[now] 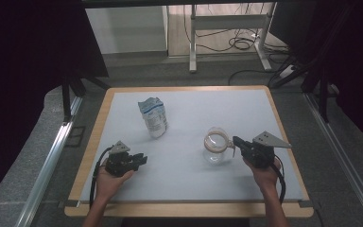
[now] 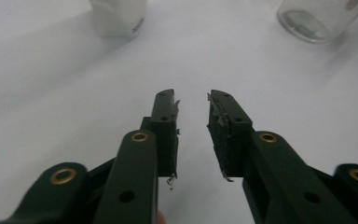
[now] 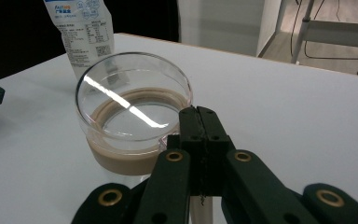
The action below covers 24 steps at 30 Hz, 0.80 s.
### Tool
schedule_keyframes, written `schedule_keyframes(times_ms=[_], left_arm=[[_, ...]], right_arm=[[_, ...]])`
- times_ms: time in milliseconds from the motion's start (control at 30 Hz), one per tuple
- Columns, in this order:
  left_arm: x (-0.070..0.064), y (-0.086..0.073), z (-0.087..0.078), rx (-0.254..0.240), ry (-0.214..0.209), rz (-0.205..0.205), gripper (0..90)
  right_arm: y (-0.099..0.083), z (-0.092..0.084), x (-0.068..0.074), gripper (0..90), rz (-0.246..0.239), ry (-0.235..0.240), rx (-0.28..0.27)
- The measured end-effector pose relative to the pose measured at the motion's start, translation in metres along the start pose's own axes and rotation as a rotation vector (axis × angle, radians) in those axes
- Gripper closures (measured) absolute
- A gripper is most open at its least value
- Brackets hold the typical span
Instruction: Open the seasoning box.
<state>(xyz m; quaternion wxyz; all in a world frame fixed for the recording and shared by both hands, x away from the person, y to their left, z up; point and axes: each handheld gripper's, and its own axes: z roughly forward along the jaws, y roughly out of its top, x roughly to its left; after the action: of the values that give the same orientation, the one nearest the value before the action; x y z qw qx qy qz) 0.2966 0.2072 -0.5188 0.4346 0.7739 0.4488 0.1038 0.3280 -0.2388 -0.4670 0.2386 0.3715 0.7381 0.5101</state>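
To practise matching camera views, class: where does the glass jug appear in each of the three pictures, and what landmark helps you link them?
High view: the glass jug stands right of centre on the table, just left of the right claw.
Left gripper view: its base sits in the top right corner.
Right gripper view: it sits left of centre, behind the shut jaws.
Shared landmark: the white bag.
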Motion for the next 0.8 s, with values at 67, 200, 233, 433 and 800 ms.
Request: schedule_keyframes(times_ms=[67,200,233,433,800], left_arm=[[-0.004,0.003,0.003,0.002,-0.015,0.006,78.0],[-0.018,0.020,0.015,-0.003,-0.076,0.029,85.2],[-0.020,0.024,0.017,-0.008,-0.086,0.035,86.1],[-0.039,0.052,0.035,-0.040,-0.137,0.067,89.3],[-0.085,0.104,0.074,-0.059,-0.245,0.149,90.0]], right_arm=[[0.000,0.000,0.000,90.0,0.002,0.002,0.000],[-0.001,-0.001,0.001,90.0,-0.001,0.001,0.000],[-0.001,-0.001,0.001,90.0,-0.001,0.001,0.000],[-0.002,-0.001,0.001,90.0,0.000,0.000,0.000],[-0.003,-0.001,0.001,90.0,-0.007,-0.004,0.005]])
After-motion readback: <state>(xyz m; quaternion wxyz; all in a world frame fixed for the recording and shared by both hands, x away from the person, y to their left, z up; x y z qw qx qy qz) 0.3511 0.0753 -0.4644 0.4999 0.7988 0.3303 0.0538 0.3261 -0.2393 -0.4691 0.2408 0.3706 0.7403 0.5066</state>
